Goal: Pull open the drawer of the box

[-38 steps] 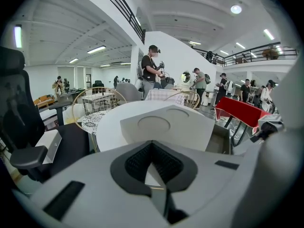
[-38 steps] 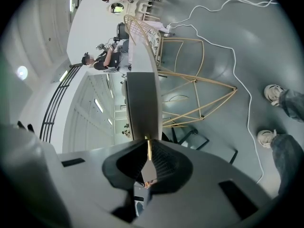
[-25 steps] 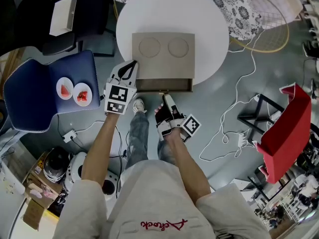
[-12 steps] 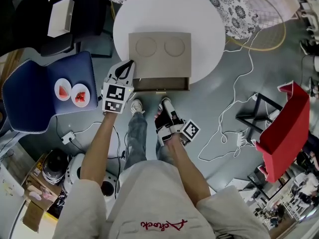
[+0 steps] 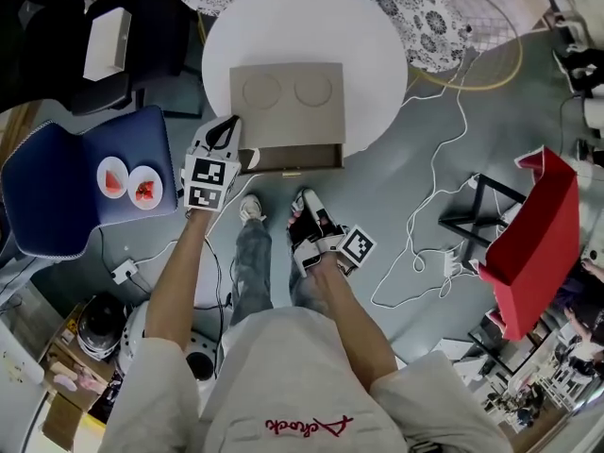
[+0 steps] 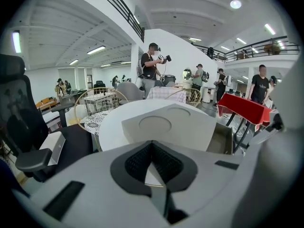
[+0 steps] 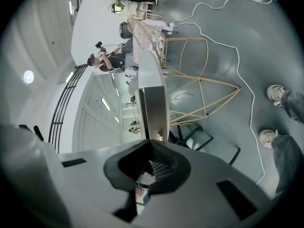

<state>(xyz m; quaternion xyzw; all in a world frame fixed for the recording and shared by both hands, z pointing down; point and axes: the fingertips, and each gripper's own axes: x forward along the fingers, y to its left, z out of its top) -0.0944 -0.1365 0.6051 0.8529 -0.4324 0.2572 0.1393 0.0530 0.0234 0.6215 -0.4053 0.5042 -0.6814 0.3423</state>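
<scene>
Drawer [image 5: 288, 157] part-open | left tongs [image 5: 229, 128] together, at box [image 5: 286, 102] corner | right tongs [image 5: 304, 198] just snapped together, empty | next: pinch handle [image 5: 291, 173], pull straight.

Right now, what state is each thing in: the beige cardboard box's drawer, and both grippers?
Drawer of the beige cardboard box: partly pulled out.
Left gripper: jaws together, at the box's front left corner.
Right gripper: jaws just closed on nothing, clear of the drawer.

Box [image 5: 287, 102]: matt tan board, smooth faces. Table [image 5: 373, 59]: smooth white top. Floor [image 5: 396, 210]: grey, slight sheen noted.
</scene>
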